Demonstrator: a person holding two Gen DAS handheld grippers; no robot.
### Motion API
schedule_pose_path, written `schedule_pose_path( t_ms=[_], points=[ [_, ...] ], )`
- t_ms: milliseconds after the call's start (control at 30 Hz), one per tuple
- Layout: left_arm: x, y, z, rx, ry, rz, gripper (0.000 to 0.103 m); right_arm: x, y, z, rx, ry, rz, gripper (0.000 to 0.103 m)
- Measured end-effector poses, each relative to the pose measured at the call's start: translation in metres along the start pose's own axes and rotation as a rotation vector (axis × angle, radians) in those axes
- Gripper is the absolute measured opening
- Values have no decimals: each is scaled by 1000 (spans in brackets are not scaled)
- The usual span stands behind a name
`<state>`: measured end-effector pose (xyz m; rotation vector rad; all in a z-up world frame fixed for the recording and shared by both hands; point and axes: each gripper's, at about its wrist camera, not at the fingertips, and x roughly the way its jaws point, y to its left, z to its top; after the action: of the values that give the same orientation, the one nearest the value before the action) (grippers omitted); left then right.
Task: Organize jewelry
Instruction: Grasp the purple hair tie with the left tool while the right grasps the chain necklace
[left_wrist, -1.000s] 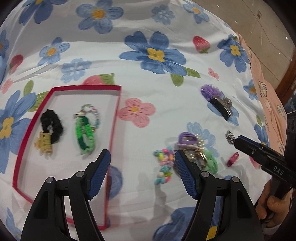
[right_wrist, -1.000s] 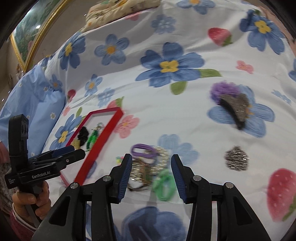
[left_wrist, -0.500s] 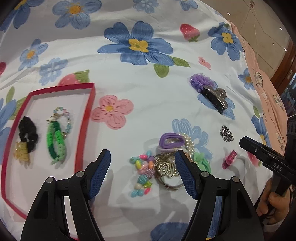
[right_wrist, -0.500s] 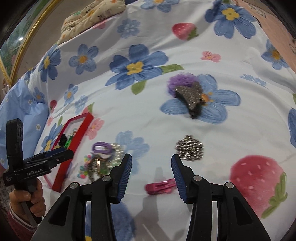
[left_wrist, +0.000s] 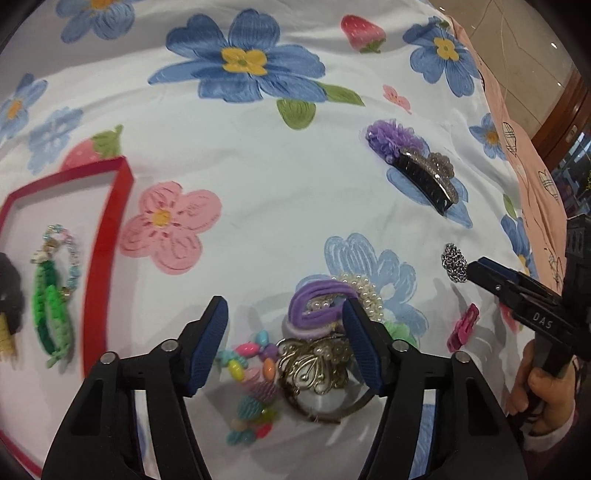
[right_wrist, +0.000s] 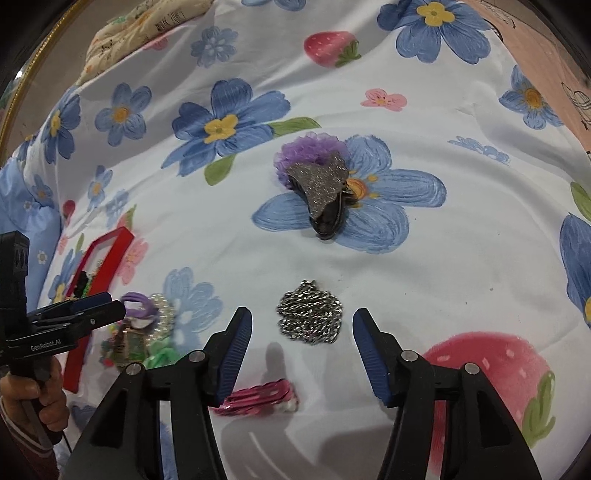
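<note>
My left gripper (left_wrist: 284, 339) is open over a pile: a purple hair tie (left_wrist: 317, 306), a pearl bracelet (left_wrist: 364, 295), a gold filigree clip (left_wrist: 314, 363) and a multicoloured bead bracelet (left_wrist: 251, 384). The red-rimmed tray (left_wrist: 107, 236) at left holds a green braided bracelet (left_wrist: 50, 314) and a pale bead bracelet (left_wrist: 70, 251). My right gripper (right_wrist: 301, 339) is open, with a silver chain clump (right_wrist: 310, 317) just beyond and between its fingertips. A pink clip (right_wrist: 258, 400) lies under its left finger.
A glittery black claw clip on a purple scrunchie (right_wrist: 321, 184) lies farther back on the flowered bedsheet (right_wrist: 461, 240). A light green hair tie (right_wrist: 159, 360) sits at the pile's edge. A black scrunchie (left_wrist: 9, 291) is in the tray.
Both grippers have moved to the right and closer to the sheet. The left now hangs over the pile. The right has shifted from the pile to the silver chain.
</note>
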<state>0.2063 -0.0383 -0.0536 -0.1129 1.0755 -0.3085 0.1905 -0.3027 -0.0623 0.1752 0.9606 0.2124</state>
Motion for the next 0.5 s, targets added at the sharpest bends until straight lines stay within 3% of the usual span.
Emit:
schedule_pose_path(
  t_ms=[67, 200, 233, 300, 400, 433, 500],
  points=[
    [6, 0, 0, -1, 14, -16, 52, 8, 0, 0, -4, 14, -1, 59],
    [10, -5, 0, 20, 20, -73, 25, 19, 4, -4, -32, 24, -26, 53],
    [9, -7, -1, 29, 16, -73, 24, 21, 6, -5, -49, 19, -47, 40],
    [6, -9, -1, 41, 8, -77, 16, 22, 8, -5, -60, 21, -63, 24],
    [-1, -7, -2, 30, -7, -88, 13, 22, 8, -4, -65, 15, -62, 18],
    [-4, -5, -2, 26, -13, -93, 13, 19, 8, -5, -65, 9, -58, 12],
    [-11, -2, -2, 18, -27, -96, 12, 16, 10, -4, -65, 0, -49, 12]
  ],
)
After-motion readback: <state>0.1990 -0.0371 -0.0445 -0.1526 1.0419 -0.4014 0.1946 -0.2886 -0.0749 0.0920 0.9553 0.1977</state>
